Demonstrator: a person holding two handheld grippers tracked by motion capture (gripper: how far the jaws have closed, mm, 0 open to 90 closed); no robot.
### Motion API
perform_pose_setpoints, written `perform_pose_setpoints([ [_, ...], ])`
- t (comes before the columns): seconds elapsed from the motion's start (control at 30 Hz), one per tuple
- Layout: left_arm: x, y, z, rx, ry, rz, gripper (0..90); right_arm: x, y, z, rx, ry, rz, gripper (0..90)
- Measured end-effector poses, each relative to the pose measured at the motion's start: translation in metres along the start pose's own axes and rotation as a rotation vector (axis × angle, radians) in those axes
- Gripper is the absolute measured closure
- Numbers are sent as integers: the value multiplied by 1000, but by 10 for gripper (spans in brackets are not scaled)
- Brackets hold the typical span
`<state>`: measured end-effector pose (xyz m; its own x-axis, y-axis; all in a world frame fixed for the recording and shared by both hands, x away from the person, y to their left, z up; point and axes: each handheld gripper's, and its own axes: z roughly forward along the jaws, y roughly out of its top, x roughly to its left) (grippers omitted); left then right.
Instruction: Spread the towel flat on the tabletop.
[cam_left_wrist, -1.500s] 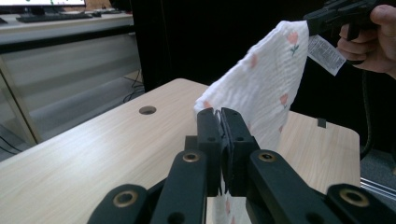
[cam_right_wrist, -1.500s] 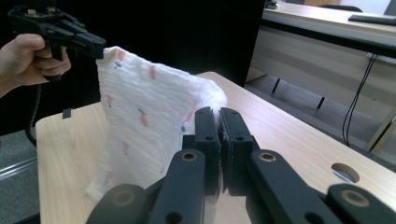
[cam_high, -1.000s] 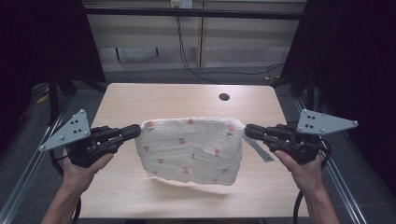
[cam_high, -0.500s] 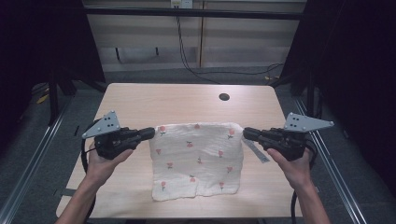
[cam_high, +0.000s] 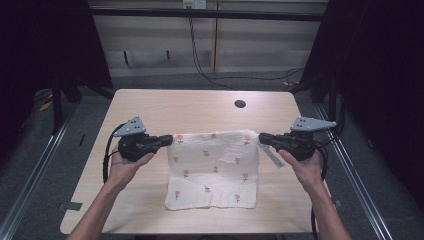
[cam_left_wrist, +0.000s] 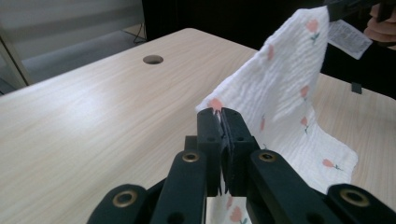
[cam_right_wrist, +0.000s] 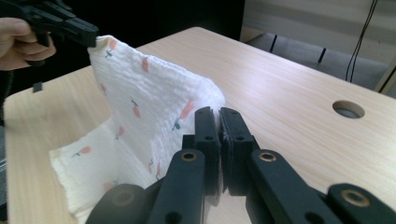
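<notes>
- Because we hold the cloth (cam_high: 214, 169) by its two far corners, one in each gripper, the far edge hangs taut between our hands while the near part already lies flat on the table (cam_high: 150, 107).
- Our left gripper (cam_high: 167, 140) is clamped on the far left corner; in the left gripper view the black jaws stand pressed together with the white fabric (cam_left_wrist: 280, 93) pinched between them, a pink flower print right at the tips.
- Our right gripper (cam_high: 262, 138) is likewise closed on the far right corner, and the right gripper view shows the cloth (cam_right_wrist: 144, 93) folding up out of the jaws and running across to the other gripper (cam_right_wrist: 70, 25).
- The two grips sit at about the same height and well apart (that keeps the edge straight and free of sag), which, we judge, suits laying the cloth down smooth rather than in a heap.
- The cloth rises from the table towards the jaws, so the held edge is lifted while the near edge rests on the wood, roughly at the middle of the tabletop.
- A white label (cam_high: 270, 156) dangles just below the right corner, beside the right gripper.
- The round hole (cam_high: 240, 104) in the table lies beyond the cloth, well apart from it.
- We judge the step in hand to be spreading the cloth flat; what remains is bringing the far edge down to the surface before the jaws let go.
</notes>
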<state>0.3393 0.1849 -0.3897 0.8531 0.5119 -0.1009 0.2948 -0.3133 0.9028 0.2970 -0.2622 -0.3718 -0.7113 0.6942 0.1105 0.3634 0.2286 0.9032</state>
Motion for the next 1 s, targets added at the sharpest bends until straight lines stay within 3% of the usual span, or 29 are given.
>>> perform_pose_setpoints([
  [0.17,8,-3,10,7,1,-25,874,-15,-7,17,22,-17,22,865],
  [0.33,21,-11,25,50,7,-54,874,-31,-17,34,38,-21,58,864],
  [0.37,28,-19,33,72,28,-84,874,-33,-21,38,37,-19,70,865],
  [0.4,29,-23,36,79,22,-87,874,-35,-23,41,40,-22,80,865],
  [0.47,30,-24,39,92,30,-78,874,-38,-27,48,78,-33,69,864],
  [0.5,34,-27,43,95,22,-93,873,-39,-28,51,84,-37,75,865],
  [0.63,46,-34,52,84,50,-125,870,-46,-31,60,89,-41,82,862],
  [0.8,59,-36,66,88,52,-151,846,-53,-37,72,79,-79,90,855],
  [0.83,61,-35,68,95,73,-152,823,-55,-38,75,77,-88,95,848],
  [0.9,66,-34,70,95,73,-162,806,-59,-40,81,80,-101,105,802],
  [1.0,70,-33,67,97,82,-180,758,-60,-39,85,108,-134,73,761],
])
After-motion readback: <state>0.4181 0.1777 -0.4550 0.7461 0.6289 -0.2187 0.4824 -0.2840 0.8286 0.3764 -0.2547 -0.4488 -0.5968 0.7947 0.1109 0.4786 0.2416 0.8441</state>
